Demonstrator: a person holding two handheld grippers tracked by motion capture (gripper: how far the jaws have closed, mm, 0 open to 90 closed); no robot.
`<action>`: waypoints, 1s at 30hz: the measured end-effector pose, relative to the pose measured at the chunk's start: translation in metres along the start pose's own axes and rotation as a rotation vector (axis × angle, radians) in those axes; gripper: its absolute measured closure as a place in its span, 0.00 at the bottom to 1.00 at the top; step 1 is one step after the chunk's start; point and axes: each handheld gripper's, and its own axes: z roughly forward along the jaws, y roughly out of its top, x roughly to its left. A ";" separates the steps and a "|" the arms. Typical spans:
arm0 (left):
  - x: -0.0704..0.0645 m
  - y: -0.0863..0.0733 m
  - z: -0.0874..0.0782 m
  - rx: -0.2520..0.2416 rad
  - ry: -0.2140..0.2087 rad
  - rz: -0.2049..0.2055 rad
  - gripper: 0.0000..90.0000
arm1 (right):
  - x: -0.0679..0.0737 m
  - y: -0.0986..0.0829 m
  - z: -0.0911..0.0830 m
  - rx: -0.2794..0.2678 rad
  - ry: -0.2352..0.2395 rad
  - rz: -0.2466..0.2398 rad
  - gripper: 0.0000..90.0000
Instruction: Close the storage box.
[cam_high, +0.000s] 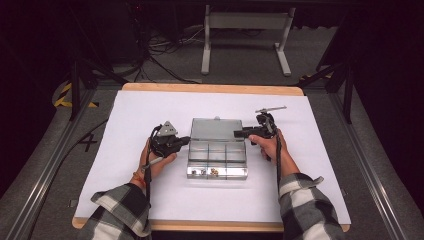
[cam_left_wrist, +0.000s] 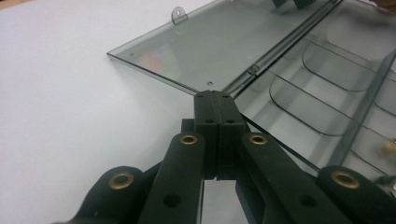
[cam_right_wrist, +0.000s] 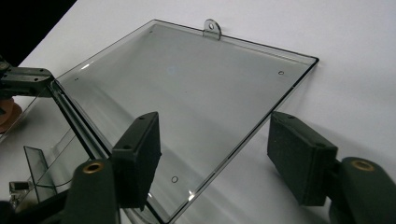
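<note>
2 hands flanking the clear box (cam_high: 217, 150): left gripper (cam_high: 186, 140) pressed together at its hinge, right gripper (cam_high: 237, 133) spread over the lid (cam_right_wrist: 187, 107).

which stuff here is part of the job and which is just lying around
In the job: clear compartment box, its open lid, small parts in its front row, left gripper, right gripper.

Lying about: metal frame on the floor, floor cables.
</note>
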 end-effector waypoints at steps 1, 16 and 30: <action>0.000 0.000 0.000 0.001 0.003 -0.001 1.00 | -0.001 0.000 0.001 0.001 0.004 0.009 0.37; 0.002 -0.003 0.010 0.053 0.015 -0.008 0.99 | -0.003 0.000 0.008 0.005 0.033 0.075 0.34; 0.000 -0.001 0.014 0.059 0.035 0.006 0.98 | 0.000 0.003 0.007 0.051 0.048 0.118 0.36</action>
